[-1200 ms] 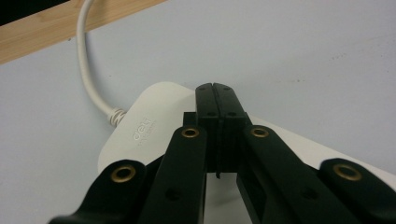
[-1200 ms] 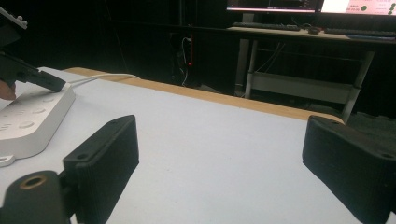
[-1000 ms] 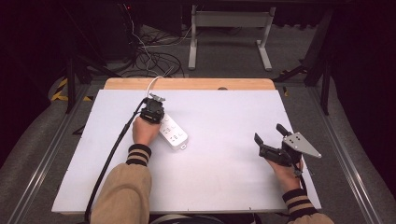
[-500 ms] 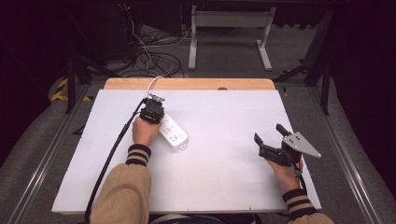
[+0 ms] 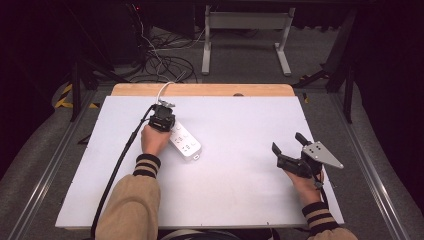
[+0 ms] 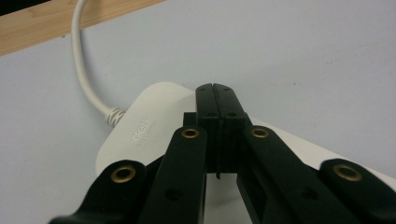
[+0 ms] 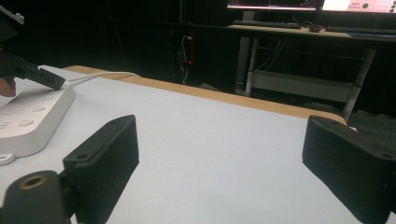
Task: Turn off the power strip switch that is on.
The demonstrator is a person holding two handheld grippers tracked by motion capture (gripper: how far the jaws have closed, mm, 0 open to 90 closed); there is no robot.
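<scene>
Dark floor, tangled cables and a metal stand lie beyond a broad white tabletop (image 5: 240, 165) with a pale wooden strip along its far edge. On the left half of that surface lies a white rectangular plastic power strip (image 5: 184, 143), set at a slant, its white cord (image 6: 83, 70) running off over the wooden strip.

At the cord end of the strip sits the left gripper (image 5: 162, 119). In the left gripper view its black jaws are pressed flat together with nothing between them, and the tips rest on or just above the strip's top face near the cord end; whether they actually press it I cannot tell.

Well apart, on the right side of the table, the right gripper (image 5: 289, 146) is held above the surface, jaws spread wide and holding nothing, pointing towards the left side of the table.

Risks, as I judge them: the strip is light and lies loose, so a push from the closed tips could make it skid or swing about its cord end instead of doing anything to a switch. Tips resting near the rounded edge could slip off onto the table. A hard push could tip up the far end. With the right gripper so far off, nothing steadies the body, and the cord may drag it back
</scene>
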